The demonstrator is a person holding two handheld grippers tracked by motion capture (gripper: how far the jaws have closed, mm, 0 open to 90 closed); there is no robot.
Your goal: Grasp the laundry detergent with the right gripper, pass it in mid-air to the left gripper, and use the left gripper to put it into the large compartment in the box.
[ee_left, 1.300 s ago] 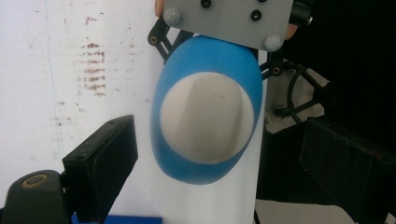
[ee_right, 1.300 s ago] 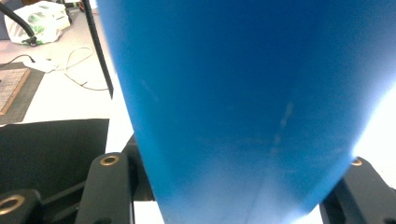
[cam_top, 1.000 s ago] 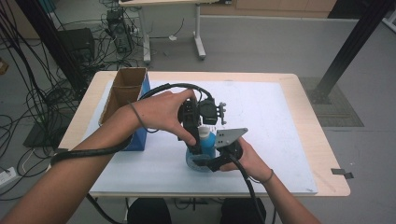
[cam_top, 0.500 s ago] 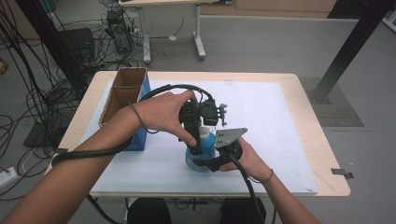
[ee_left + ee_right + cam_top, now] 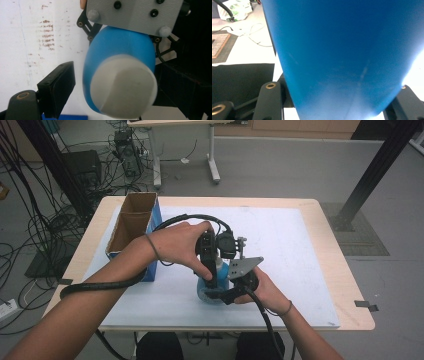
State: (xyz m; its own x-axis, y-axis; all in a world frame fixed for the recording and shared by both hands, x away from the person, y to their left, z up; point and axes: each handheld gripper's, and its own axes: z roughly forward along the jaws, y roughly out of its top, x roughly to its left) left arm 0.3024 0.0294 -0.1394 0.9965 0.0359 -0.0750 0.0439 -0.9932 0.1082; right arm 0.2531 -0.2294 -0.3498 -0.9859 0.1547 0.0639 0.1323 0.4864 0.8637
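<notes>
White paper covers the counter [image 5: 300, 250], the blue bottle [image 5: 214, 282] standing near its front edge. Right gripper [image 5: 227, 292] jaws clamp its smooth, probably slippery body; left gripper [image 5: 210, 270] jaws, just closing, straddle the white cap [image 5: 123, 86], apparently without touching it.

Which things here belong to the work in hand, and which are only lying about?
In use:
- blue bottle, held upright by the right gripper
- its white cap, between the jaws of the left gripper, which have just been closing, one jaw apart from it

Lying about:
- open cardboard box at the table's left
- white sheet on the table
</notes>
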